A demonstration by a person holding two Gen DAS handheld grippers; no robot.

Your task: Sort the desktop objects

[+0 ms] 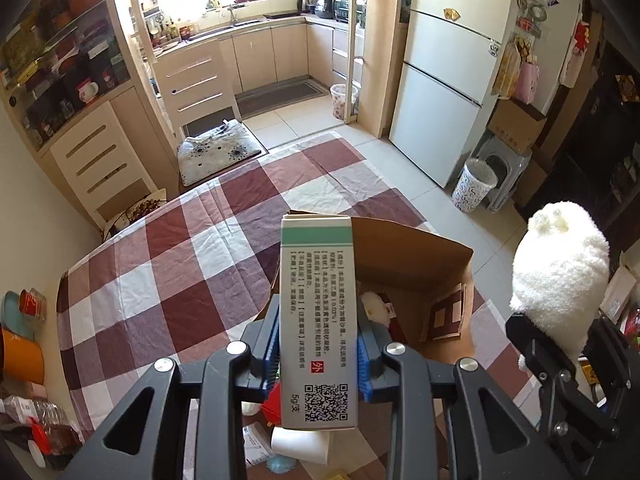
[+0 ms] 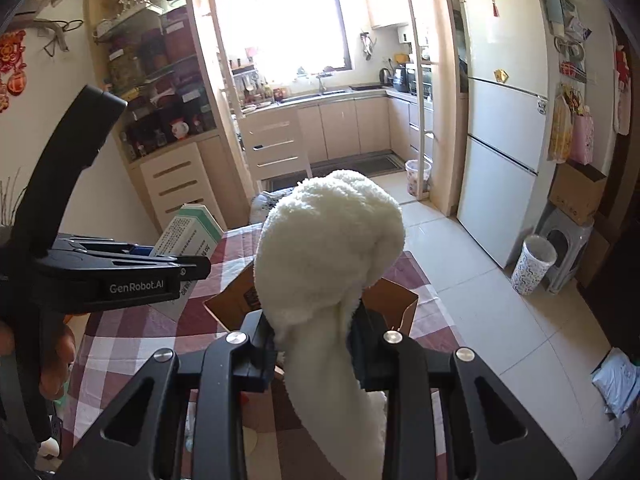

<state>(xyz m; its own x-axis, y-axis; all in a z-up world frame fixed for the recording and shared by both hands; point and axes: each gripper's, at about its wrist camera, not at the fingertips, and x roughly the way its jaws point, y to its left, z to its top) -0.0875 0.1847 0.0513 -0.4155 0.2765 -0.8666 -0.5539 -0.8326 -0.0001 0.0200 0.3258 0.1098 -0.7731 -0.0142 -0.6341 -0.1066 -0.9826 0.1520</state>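
Note:
My left gripper [image 1: 319, 354] is shut on a white and green medicine box [image 1: 318, 320], held upright above the table, over the near edge of an open cardboard box [image 1: 416, 264]. The medicine box also shows in the right wrist view [image 2: 188, 236]. My right gripper [image 2: 312, 344] is shut on a white fluffy plush toy [image 2: 328, 240], held above the cardboard box [image 2: 400, 304]. The plush toy [image 1: 560, 272] and right gripper appear at the right of the left wrist view. Inside the cardboard box lie a small white plush item [image 1: 376, 306] and a brown booklet [image 1: 446, 316].
The table has a red and white checked cloth [image 1: 180, 272]. At its left edge stand an orange cup [image 1: 20, 356], a red can [image 1: 32, 304] and a plastic bottle [image 1: 44, 428]. White paper items [image 1: 300, 444] lie below my left gripper. Chairs, a fridge and bins stand beyond.

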